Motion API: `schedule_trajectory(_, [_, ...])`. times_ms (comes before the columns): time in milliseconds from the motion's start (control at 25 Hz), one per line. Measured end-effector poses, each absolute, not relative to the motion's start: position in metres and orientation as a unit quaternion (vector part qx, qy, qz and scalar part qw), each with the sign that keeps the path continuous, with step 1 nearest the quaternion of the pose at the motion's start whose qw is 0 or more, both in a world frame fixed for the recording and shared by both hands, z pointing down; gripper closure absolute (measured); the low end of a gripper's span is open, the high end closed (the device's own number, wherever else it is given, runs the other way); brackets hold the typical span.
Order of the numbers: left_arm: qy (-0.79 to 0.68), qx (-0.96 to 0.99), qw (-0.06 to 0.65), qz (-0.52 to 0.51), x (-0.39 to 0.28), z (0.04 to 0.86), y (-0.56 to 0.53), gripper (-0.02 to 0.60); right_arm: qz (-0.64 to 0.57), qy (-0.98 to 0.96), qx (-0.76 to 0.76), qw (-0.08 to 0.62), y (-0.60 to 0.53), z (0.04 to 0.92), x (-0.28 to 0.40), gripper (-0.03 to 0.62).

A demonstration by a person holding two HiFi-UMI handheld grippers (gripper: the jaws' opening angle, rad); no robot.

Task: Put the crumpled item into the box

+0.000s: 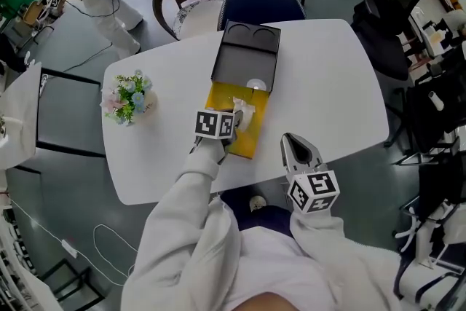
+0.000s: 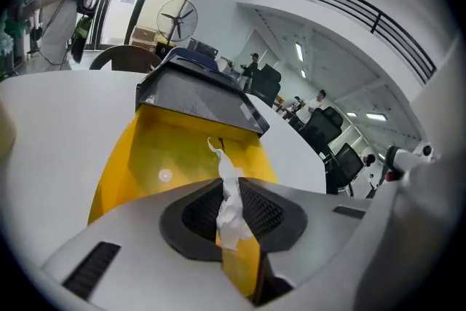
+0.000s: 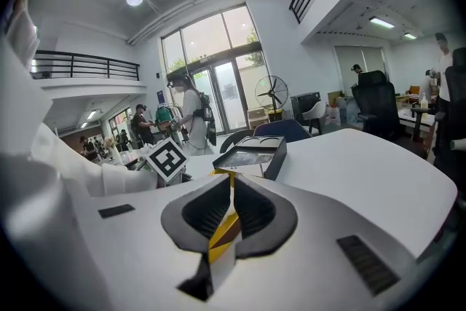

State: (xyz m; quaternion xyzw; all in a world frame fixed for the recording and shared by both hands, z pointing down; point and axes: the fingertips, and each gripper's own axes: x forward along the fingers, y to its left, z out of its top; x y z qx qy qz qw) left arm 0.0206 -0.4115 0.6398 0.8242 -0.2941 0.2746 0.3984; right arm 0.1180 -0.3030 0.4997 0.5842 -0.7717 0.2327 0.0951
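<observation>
Crumpled item: a small white crumpled tissue [image 2: 231, 204] was pinched upright between the jaws of the left gripper [image 2: 234, 222], with a twisted end sticking out past the tips; it was held over the near part of the open box and had not yet been laid inside

Left gripper: its jaws were drawn in to a narrow gap, with the pads pressed on the tissue

Risk of a miss: the tissue was held close to the box's near-left wall, so a release there could be judged likely to leave it draped on the rim or dropped on the table

Risk of clinging: so light a tissue might stay caught on a ribbed pad when the jaws are parted, and be lifted out again

Risk of a knock: the box might be pushed along the table if the gripper were lowered onto its wall

Box: a shallow box [image 1: 256, 138] with a bright yellow inside was lying open, its dark lid [image 1: 244, 58] folded back from the far edge

Box contents: the yellow floor was seen almost bare; one pale round spot near the far wall could not be told from a glint

Lid: two round recesses were seen, with nothing in them

Right gripper [image 3: 231, 211]: it was held near the table's front edge, apart from the box, its jaws brought together on nothing

Table [image 1: 328, 84]: a white top, with a small bunch of flowers [image 1: 129, 100] left of the box
</observation>
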Motion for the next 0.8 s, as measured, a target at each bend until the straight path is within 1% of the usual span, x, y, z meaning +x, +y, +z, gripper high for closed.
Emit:
schedule_trajectory(120, [-0.299,0.821,0.38,0.304,0.015,0.65,-0.414,0.502,0.235,-0.771,0.584,0.096,-0.306,0.501,0.12,0.556])
schedule_trajectory(360, [-0.301,0.829,0.311,0.353,0.015,0.657,-0.416,0.493,0.24,-0.77,0.582,0.101,-0.31,0.504,0.123,0.556])
schedule_trajectory(400, [-0.303,0.83,0.299,0.361,0.015,0.657,-0.417,0.474,0.24,-0.771,0.582,0.101,-0.311,0.505,0.123,0.556])
schedule_trajectory(440, [-0.304,0.829,0.286,0.371,0.015,0.658,-0.417,0.426,0.24,-0.771,0.581,0.101,-0.312,0.505,0.124,0.556])
schedule_trajectory(480, [-0.305,0.829,0.274,0.38,0.016,0.658,-0.418,0.357,0.241,-0.772,0.58,0.101,-0.313,0.505,0.124,0.556])
schedule_trajectory(520, [-0.308,0.829,0.262,0.386,0.016,0.658,-0.418,0.326,0.241,-0.773,0.579,0.1,-0.314,0.505,0.124,0.556])
schedule_trajectory(600, [-0.316,0.828,0.246,0.393,0.013,0.657,-0.418,0.304,0.241,-0.775,0.575,0.1,-0.315,0.506,0.122,0.556])
schedule_trajectory(800, [-0.333,0.831,0.232,0.38,0.009,0.642,-0.417,0.301,0.24,-0.782,0.567,0.099,-0.314,0.506,0.118,0.556])
